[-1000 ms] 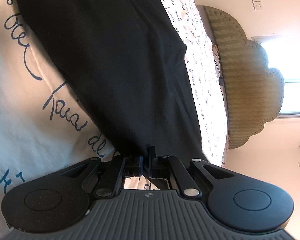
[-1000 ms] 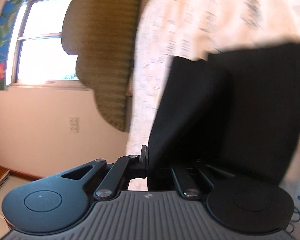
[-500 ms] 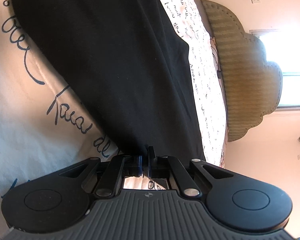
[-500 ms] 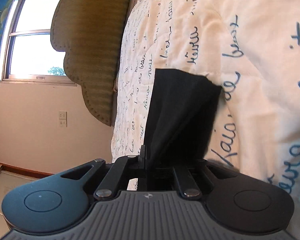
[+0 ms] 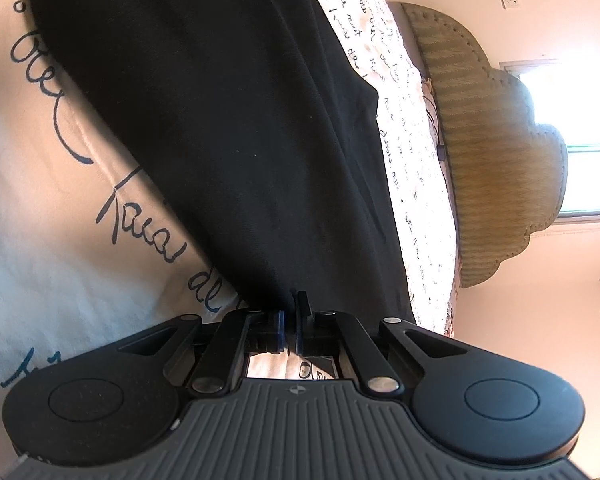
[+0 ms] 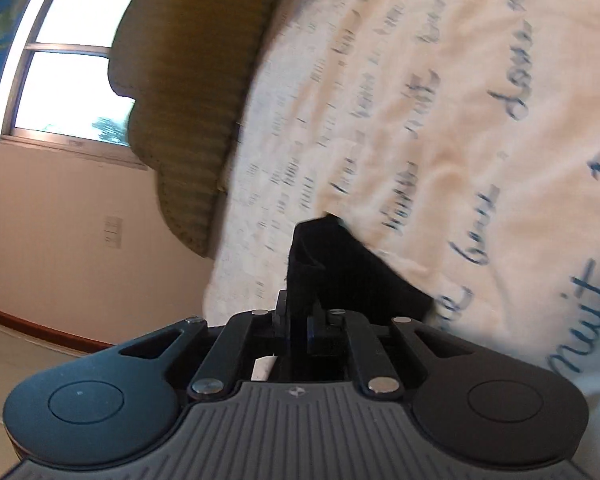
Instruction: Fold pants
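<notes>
The black pants (image 5: 228, 128) lie stretched across the white bedspread with blue script. My left gripper (image 5: 291, 312) is shut on the near edge of the pants, which run away from it up the left wrist view. My right gripper (image 6: 298, 316) is shut on another part of the black pants (image 6: 340, 272); only a small bunched piece of cloth shows above its fingers, lifted off the bed. The right wrist view is blurred by motion.
The bedspread (image 5: 60, 240) (image 6: 440, 120) covers the bed. A tan scalloped headboard (image 5: 500, 120) (image 6: 188, 80) stands at the bed's end, under a bright window (image 6: 68, 60). A cream wall with a socket plate (image 6: 112, 232) and the floor lie beside the bed.
My right gripper has swung with its piece of cloth, and far less of the pants shows in front of it than a second ago. My left gripper has barely moved.
</notes>
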A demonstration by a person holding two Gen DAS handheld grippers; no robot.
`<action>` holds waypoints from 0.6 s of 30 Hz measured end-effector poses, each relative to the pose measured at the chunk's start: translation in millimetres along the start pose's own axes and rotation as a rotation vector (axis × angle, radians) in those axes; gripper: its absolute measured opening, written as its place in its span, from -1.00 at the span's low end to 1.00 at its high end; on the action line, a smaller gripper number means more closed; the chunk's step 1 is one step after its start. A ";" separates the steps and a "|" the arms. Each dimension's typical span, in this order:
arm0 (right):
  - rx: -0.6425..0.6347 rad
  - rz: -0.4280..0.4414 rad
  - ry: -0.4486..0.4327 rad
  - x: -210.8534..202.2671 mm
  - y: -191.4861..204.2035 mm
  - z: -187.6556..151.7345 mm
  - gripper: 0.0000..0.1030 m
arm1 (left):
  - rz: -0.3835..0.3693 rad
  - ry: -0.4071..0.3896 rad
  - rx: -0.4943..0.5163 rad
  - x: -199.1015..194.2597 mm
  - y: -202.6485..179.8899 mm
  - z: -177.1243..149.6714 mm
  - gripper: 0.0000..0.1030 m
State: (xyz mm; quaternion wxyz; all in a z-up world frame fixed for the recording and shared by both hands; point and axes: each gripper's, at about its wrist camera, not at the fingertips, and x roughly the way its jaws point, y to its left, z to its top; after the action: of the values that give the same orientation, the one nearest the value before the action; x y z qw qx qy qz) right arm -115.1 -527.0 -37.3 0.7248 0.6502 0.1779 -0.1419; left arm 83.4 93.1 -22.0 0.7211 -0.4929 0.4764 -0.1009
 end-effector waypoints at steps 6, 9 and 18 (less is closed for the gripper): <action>-0.045 0.031 -0.057 -7.2 -0.8 0.2 -0.82 | 0.018 0.003 0.018 -0.9 -4.4 1.1 -0.79; -0.139 0.012 -0.086 -7.6 20.7 3.4 -0.87 | 0.021 -0.005 0.021 -1.0 -6.1 -0.7 -0.78; -0.021 -0.020 -0.036 -9.6 -21.1 7.6 -0.89 | 0.009 -0.005 0.023 1.4 -0.5 -1.0 -0.77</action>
State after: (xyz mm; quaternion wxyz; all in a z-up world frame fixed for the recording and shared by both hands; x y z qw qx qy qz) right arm -132.4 -537.3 -51.1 0.7333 0.6380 0.1730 -0.1588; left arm 83.6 91.4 -22.5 0.7284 -0.4826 0.4756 -0.1020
